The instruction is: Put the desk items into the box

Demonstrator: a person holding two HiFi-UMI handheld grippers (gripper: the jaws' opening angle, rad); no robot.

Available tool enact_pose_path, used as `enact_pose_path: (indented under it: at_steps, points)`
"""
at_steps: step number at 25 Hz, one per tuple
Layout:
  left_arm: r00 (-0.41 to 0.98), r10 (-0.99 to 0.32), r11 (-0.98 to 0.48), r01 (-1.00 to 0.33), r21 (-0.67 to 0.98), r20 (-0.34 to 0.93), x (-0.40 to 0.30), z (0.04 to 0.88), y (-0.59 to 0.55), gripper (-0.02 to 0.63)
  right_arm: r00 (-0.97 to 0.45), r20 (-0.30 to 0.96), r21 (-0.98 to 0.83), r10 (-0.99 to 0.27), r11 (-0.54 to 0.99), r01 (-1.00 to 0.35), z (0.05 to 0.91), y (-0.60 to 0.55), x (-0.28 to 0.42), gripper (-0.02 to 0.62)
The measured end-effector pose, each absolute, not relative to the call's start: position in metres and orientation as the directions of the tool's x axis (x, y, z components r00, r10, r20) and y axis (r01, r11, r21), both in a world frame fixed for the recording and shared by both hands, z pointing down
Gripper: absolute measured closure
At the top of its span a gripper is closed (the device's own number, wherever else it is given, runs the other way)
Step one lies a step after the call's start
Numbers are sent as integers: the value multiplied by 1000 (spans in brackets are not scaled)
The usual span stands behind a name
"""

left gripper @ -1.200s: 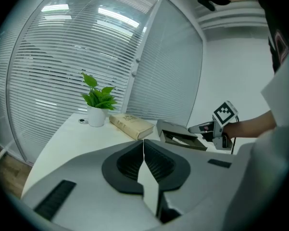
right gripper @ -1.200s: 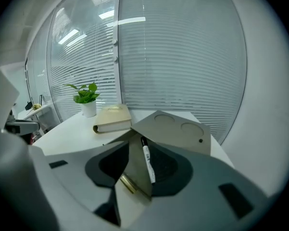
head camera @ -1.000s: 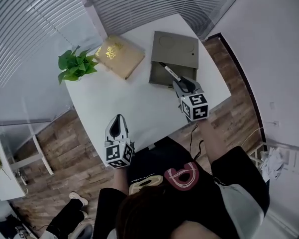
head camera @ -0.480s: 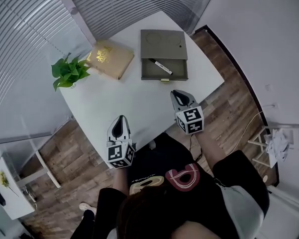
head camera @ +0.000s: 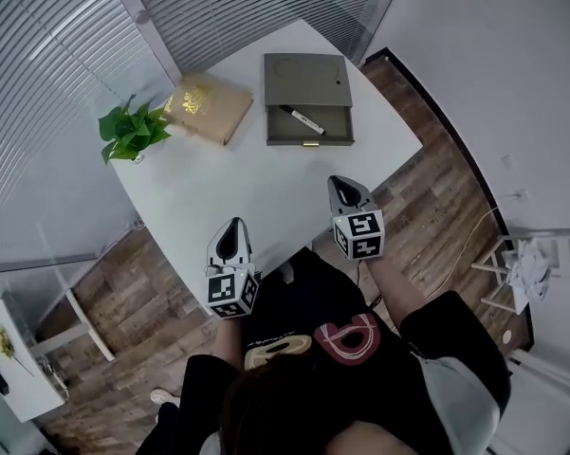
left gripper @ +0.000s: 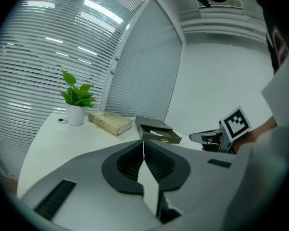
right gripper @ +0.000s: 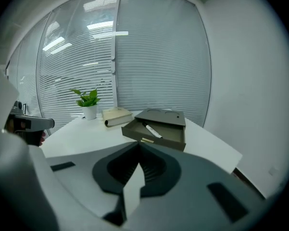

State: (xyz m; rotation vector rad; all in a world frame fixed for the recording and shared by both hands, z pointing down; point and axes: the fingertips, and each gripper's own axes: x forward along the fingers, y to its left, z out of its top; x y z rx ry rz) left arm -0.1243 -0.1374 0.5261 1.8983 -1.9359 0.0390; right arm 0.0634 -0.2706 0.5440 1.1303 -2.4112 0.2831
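Note:
An olive-grey box (head camera: pixel 306 72) stands at the table's far side with its drawer (head camera: pixel 309 133) pulled out towards me. A black-and-white marker pen (head camera: pixel 303 119) lies loose in the drawer, also seen in the right gripper view as the pen (right gripper: pixel 152 130). My right gripper (head camera: pixel 344 189) hovers over the table's near edge, well short of the box. Its jaws have just been closing, and they are shut with nothing between them. My left gripper (head camera: pixel 230 235) is shut and empty at the near left edge.
A tan book (head camera: pixel 207 108) with gold print lies left of the box. A potted green plant (head camera: pixel 131 129) stands at the table's left corner. The white table (head camera: pixel 237 183) is bare between the grippers and the box. Wood floor surrounds it.
My right gripper has drawn back from the drawer to the table's near edge, leaving the pen lying in the drawer. The left gripper has barely shifted.

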Motion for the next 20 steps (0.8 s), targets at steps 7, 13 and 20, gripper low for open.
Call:
enact_pose_path:
  at_steps: [7,13,20]
  points:
    - [18,-948,74,-959,275,317,-127,528,-125,588,-545,482,12,-686,627,-779,542,-263,67,586]
    - [20,-948,72,-959,275,318,-129,529,-122,588,-553,485,33,-677,646,-762,543,-257,60,586]
    - [16,-947,76,-959,274,320,-130,529,-123,588,-557,498,34,-665,657,-753,550,-257,56,587]
